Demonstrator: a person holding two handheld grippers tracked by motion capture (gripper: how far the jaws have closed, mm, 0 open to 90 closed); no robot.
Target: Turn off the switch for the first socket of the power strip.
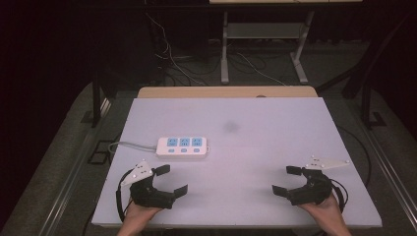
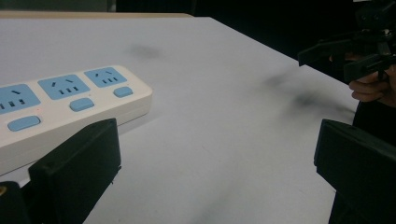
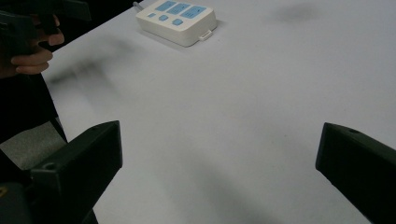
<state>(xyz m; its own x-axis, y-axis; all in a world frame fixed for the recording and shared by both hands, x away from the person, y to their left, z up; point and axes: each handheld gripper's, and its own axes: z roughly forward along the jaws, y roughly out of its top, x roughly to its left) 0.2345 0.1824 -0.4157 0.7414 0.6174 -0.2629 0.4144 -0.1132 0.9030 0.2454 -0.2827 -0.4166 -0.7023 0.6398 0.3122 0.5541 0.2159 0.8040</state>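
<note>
**Ana:** Where is the white plastic power strip with three blue sockets and three blue buttons [image 1: 182, 146]?

**Ben:** It lies flat on the pale grey desk [image 1: 255, 147], on the person's left half. Its grey cord [image 1: 130, 144] runs off the strip's left end, toward the desk's left edge.

**Ana:** Which hand is nearer to it?

**Ben:** The left gripper [image 1: 173, 181]. It sits just in front of the strip, near its left end, and the strip lies a little ahead of the jaws. In the left gripper view the strip [image 2: 60, 109] is up close, just past one black jaw.

**Ana:** And the right gripper [image 1: 286, 180]?

**Ben:** It is well apart from the strip, far off past the strip's right end. In the right gripper view the strip [image 3: 177, 21] looks small and far away.

**Ana:** Which way does the strip run?

**Ben:** Its long side runs left to right, along the near edge of the desk. I think the left hand only needs to go a little forward to reach it.

**Ana:** Are the jaws pinching anything?

**Ben:** No. Both pairs of jaws stand wide apart, with nothing between them.

**Ana:** What is around the desk?

**Ben:** A dark room. Behind the strip, past the desk's far edge, are a wooden board [image 1: 226, 92], the metal legs of a second table [image 1: 225, 54], and loose cables on the floor [image 1: 172, 64].
</note>
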